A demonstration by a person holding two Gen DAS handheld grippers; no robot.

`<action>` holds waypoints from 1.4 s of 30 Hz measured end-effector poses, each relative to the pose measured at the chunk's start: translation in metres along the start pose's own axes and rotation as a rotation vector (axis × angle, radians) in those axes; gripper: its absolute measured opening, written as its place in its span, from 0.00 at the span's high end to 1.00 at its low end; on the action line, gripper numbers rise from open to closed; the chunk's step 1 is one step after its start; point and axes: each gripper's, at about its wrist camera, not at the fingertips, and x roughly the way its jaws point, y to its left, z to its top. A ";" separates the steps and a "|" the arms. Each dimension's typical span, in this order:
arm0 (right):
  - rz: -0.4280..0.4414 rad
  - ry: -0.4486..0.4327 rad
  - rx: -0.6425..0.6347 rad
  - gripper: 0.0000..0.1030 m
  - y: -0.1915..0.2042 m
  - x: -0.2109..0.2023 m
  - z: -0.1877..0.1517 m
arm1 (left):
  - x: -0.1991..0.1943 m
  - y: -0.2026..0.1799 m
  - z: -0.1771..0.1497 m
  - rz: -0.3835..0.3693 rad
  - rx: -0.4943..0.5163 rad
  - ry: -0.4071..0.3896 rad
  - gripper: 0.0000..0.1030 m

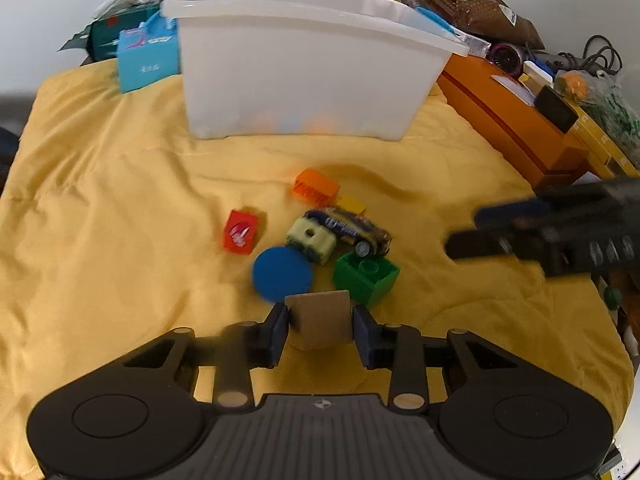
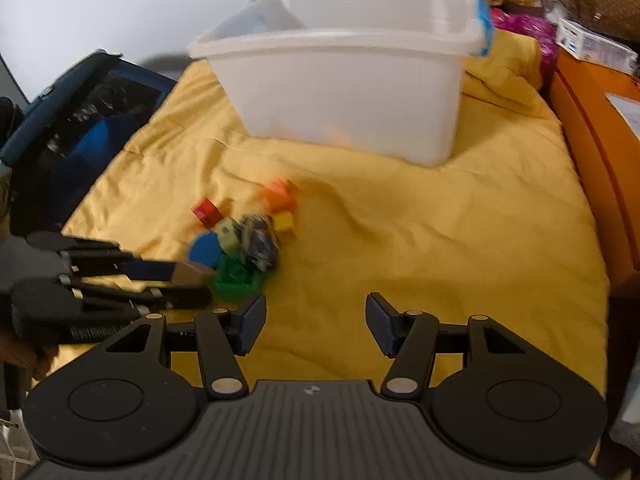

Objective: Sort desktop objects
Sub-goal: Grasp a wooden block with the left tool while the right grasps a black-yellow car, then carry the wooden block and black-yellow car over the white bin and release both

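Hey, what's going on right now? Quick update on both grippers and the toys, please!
Left gripper shut on brown cardboard-coloured block. Right gripper open, empty. Small toy pile on yellow cloth; white plastic bin beyond, path unobstructed.

Left tool clamped on a brown block, right tool spread wide, empty
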 end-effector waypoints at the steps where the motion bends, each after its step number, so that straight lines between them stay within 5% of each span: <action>1: 0.015 -0.013 -0.001 0.43 0.002 0.002 0.003 | -0.003 0.003 -0.002 0.004 -0.005 0.000 0.65; 8: 0.054 -0.016 -0.035 0.47 0.025 0.043 0.024 | -0.028 0.025 -0.013 0.021 -0.072 -0.026 0.68; 14: 0.025 0.034 -0.083 0.67 0.037 0.072 0.030 | -0.033 0.030 -0.014 0.026 -0.084 -0.043 0.69; 27: 0.044 -0.061 -0.049 0.67 0.020 0.015 0.018 | -0.044 0.031 -0.005 0.034 -0.061 -0.083 0.69; 34: 0.035 -0.152 -0.031 0.67 0.010 -0.024 0.025 | -0.080 0.020 0.039 0.029 -0.015 -0.209 0.69; 42: 0.029 -0.259 -0.015 0.67 -0.001 -0.065 0.080 | -0.110 0.011 0.114 0.029 0.008 -0.290 0.69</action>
